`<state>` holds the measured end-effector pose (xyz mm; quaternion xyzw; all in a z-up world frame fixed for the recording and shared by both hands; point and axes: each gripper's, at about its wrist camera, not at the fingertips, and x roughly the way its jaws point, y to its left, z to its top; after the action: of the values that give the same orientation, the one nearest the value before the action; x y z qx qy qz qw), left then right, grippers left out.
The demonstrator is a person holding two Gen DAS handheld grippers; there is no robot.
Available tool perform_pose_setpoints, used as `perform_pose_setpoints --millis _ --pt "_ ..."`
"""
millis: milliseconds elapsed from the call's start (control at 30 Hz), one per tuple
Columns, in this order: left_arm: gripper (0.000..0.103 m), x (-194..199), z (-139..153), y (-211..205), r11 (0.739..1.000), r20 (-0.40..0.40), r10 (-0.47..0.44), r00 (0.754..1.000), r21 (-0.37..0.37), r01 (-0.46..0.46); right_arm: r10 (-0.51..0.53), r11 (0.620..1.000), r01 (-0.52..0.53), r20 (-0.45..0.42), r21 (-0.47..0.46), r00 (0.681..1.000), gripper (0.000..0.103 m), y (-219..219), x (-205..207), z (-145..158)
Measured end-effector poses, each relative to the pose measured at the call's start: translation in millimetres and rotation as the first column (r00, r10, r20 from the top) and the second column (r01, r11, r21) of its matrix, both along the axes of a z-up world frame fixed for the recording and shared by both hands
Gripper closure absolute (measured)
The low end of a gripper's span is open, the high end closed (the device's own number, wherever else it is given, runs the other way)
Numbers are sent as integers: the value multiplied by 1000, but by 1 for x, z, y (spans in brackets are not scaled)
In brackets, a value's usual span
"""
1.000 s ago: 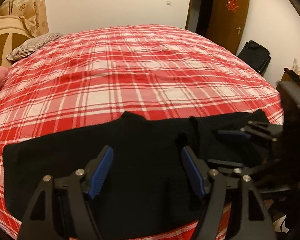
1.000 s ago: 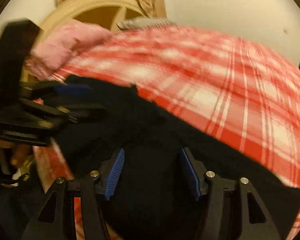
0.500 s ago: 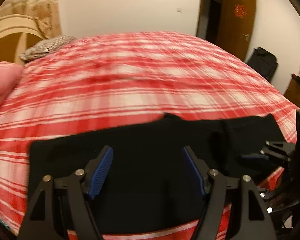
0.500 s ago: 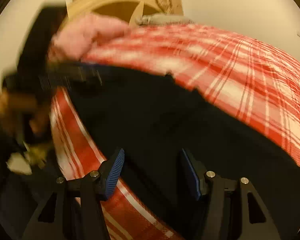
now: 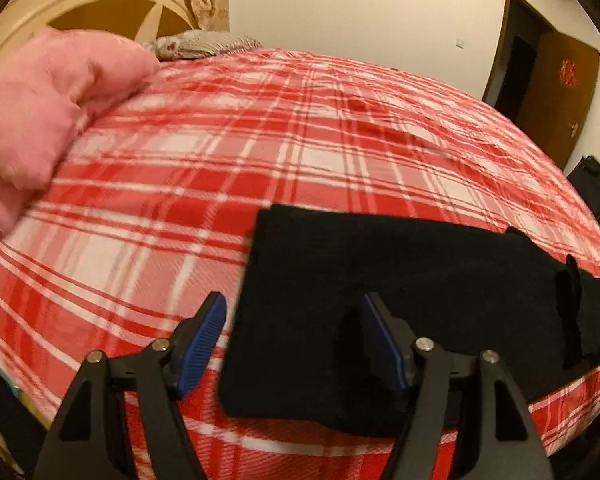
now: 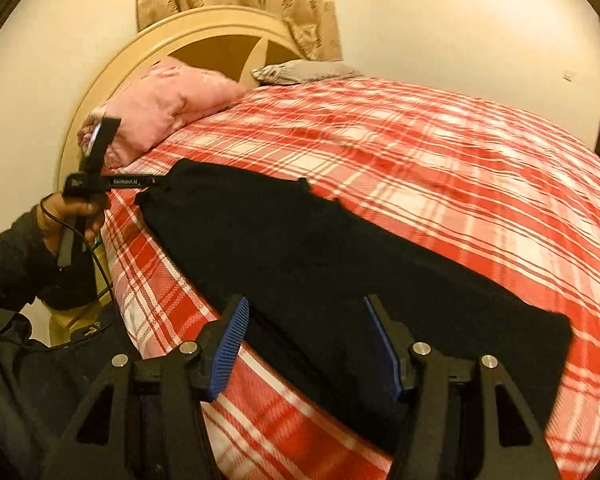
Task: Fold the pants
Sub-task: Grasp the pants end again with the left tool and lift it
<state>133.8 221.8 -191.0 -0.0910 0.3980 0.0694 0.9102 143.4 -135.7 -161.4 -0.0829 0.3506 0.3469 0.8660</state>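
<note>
Currently, a pair of black pants lies flat in a long strip along the near edge of a bed covered by a red and white plaid sheet, the legs apparently already laid one over the other. From the left wrist camera, the left gripper hovers low over one squared-off end of the strip, its blue-padded jaws spread wide with nothing between them; that end sits between and just beyond the fingertips, a position that looks chosen for pinching the hem. From the right wrist camera, the right gripper hovers over the opposite end, its jaws likewise wide apart and empty, with the near edge of the cloth running between them. This view also shows the person's left hand holding the other tool at the far end of the pants, close to a pink pillow and a grey pillow against a curved cream headboard. Having one tool at each end suggests the next fold will bring one end over toward the other. A brown door and a dark bag stand beyond the bed.
</note>
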Motion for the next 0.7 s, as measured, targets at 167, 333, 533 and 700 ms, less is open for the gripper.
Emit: perform_pose_setpoints --millis 167,333,533,700 --pt "37 4 -7 3 999 21 9 1000 -48 -8 -40 999 40 10 10 999 43 -20 -9 -1" --pt "47 6 -6 7 999 -4 -7 1000 -39 6 -54 998 54 1 36 999 43 -27 -12 -8" --pt "36 10 -13 15 998 1 1 1000 -67 -1 -58 997 58 0 54 998 43 -31 -16 -12" --pt "63 9 -9 17 992 -7 -60 998 -116 59 -67 995 67 -1 71 998 43 -35 -17 -12"
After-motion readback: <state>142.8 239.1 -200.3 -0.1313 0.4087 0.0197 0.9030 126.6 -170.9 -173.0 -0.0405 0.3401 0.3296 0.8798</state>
